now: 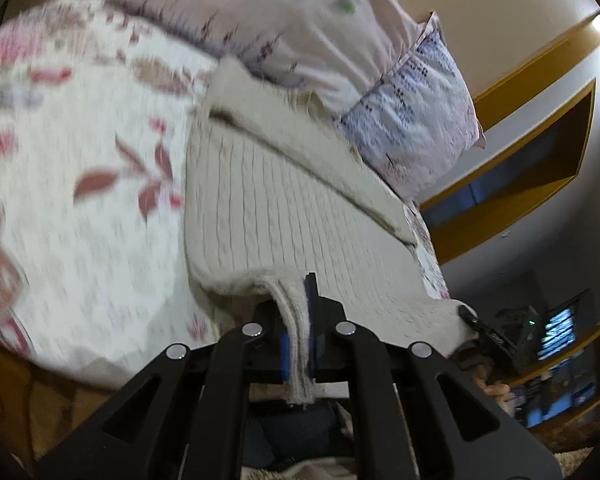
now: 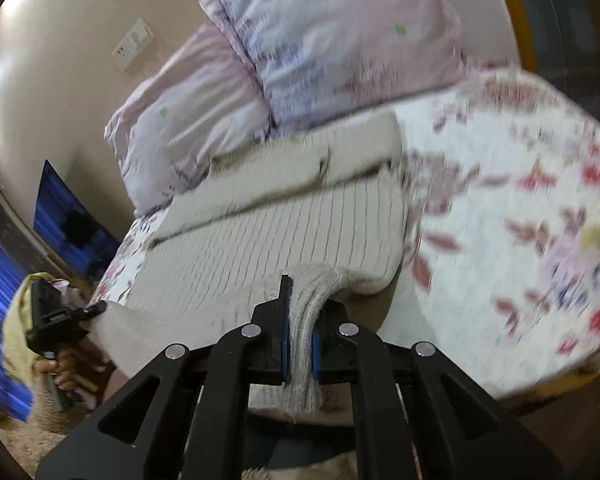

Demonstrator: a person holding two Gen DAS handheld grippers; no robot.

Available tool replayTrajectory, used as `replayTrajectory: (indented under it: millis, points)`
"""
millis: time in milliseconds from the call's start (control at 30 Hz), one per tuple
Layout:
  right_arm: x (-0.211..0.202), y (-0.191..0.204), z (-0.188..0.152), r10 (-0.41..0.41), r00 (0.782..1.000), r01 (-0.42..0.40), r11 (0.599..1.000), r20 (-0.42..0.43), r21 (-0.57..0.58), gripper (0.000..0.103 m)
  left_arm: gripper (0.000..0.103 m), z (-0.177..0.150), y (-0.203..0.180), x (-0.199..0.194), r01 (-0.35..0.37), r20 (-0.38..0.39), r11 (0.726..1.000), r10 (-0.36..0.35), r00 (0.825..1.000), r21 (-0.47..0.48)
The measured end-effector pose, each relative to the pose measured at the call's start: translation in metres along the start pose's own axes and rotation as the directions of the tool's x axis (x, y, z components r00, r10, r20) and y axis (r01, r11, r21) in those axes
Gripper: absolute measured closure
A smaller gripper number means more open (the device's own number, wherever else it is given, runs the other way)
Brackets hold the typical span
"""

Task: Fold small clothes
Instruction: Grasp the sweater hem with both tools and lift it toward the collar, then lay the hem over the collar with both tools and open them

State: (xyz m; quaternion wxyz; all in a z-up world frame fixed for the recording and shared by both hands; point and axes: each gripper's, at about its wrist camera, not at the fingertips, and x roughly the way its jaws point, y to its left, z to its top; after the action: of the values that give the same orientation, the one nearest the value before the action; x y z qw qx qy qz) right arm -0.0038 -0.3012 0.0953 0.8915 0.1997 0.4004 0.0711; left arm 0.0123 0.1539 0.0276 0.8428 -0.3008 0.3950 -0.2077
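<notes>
A cream ribbed knit sweater point(image 1: 284, 208) lies on a floral bedspread point(image 1: 80, 184), a folded part lying across its far end. My left gripper point(image 1: 298, 320) is shut on the sweater's near hem at one corner. My right gripper point(image 2: 300, 320) is shut on the hem at the other corner of the sweater point(image 2: 284, 232). The hem is lifted off the bed between them. The right gripper point(image 1: 476, 324) shows at the right in the left wrist view, and the left gripper point(image 2: 56, 316) shows at the left in the right wrist view.
Two lilac patterned pillows point(image 1: 300, 28) point(image 2: 332, 52) lie beyond the sweater at the head of the bed. A yellow-trimmed wall shelf point(image 1: 532, 168) and a lit screen point(image 1: 558, 332) stand to the side. The bedspread point(image 2: 520, 220) fills the other side.
</notes>
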Motion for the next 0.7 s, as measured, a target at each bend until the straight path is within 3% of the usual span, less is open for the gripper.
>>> replayTrajectory:
  millis: [333, 700]
  points:
    - [0.003, 0.032, 0.029, -0.143, 0.977, 0.170, 0.971, 0.160, -0.167, 0.095, 0.097, 0.059, -0.022, 0.003, -0.126, 0.120, 0.988, 0.115, 0.986, 0.085]
    - [0.045, 0.046, 0.090, -0.231, 0.937, 0.290, 0.933, 0.263, -0.213, 0.095, 0.097, 0.135, -0.051, 0.038, -0.216, 0.220, 0.963, 0.178, 0.959, 0.164]
